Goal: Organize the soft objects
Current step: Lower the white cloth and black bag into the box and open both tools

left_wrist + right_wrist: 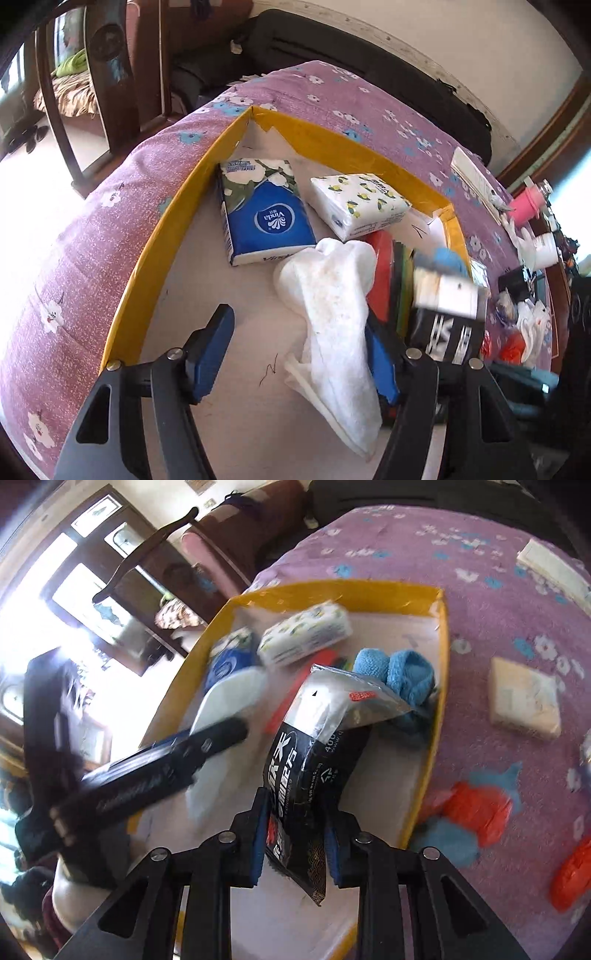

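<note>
The left gripper stood spread over the tray, its pads off the white cloth lying between them on the tray floor, apparently so the cloth could stay there with the two tissue packs beyond. The right gripper pinched a black packet above the tray's near right, probably bound for it too.

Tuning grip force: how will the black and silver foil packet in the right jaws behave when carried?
The black and silver foil packet probably flops: it bends over above the right gripper. Its glossy film looks slippery. It likely crushes easily.
</note>
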The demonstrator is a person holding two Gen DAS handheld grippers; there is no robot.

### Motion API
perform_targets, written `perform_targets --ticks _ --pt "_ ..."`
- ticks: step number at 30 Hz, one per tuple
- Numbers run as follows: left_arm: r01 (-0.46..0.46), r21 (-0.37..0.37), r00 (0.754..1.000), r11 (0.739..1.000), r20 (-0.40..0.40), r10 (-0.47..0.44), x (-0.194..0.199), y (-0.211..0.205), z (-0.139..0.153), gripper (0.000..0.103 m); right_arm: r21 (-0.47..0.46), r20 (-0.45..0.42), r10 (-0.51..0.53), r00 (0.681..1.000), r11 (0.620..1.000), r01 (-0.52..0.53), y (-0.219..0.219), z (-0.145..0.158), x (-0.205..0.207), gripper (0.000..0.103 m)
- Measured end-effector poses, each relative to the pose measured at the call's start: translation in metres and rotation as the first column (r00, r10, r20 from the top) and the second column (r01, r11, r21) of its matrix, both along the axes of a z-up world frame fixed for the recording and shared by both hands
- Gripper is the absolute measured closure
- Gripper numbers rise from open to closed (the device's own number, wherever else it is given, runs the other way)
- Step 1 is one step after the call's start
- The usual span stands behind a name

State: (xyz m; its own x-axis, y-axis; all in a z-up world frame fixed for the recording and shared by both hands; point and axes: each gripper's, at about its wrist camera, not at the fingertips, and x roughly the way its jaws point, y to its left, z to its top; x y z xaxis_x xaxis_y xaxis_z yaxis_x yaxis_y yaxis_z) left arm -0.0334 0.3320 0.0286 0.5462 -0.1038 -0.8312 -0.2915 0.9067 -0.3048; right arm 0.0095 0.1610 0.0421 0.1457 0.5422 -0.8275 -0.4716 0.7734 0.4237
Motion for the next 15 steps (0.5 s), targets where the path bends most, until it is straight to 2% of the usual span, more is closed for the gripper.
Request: perform_targets --ticks 4,7,11,15 --pt "0.029 0.005 1.000 1.000 0.000 -0.029 -0.002 0.001 0.000 0.036 -0.013 0.002 -0.008 1.000 1.000 0.008 0.000 0.001 0.003 0.073" --pt "0.051 0.007 0.999 0.999 0.006 -0.051 -0.003 0.001 0.000 0.036 -0.013 0.014 0.008 1.000 1.000 -0.008 -0.002 0.004 -0.005 0.069" --pt "0.073 -0.034 0.996 0.997 0.046 -0.071 -0.007 0.006 0.005 0.036 0.041 0.059 0.037 0.998 0.998 -0.039 -0.021 0.025 -0.025 0.051" --pt "0.095 0.046 0.985 0.994 0.138 -0.101 -0.027 -0.012 0.038 0.036 0.124 0.137 -0.017 0.990 0.992 0.000 -0.090 0.053 -0.046 0.036"
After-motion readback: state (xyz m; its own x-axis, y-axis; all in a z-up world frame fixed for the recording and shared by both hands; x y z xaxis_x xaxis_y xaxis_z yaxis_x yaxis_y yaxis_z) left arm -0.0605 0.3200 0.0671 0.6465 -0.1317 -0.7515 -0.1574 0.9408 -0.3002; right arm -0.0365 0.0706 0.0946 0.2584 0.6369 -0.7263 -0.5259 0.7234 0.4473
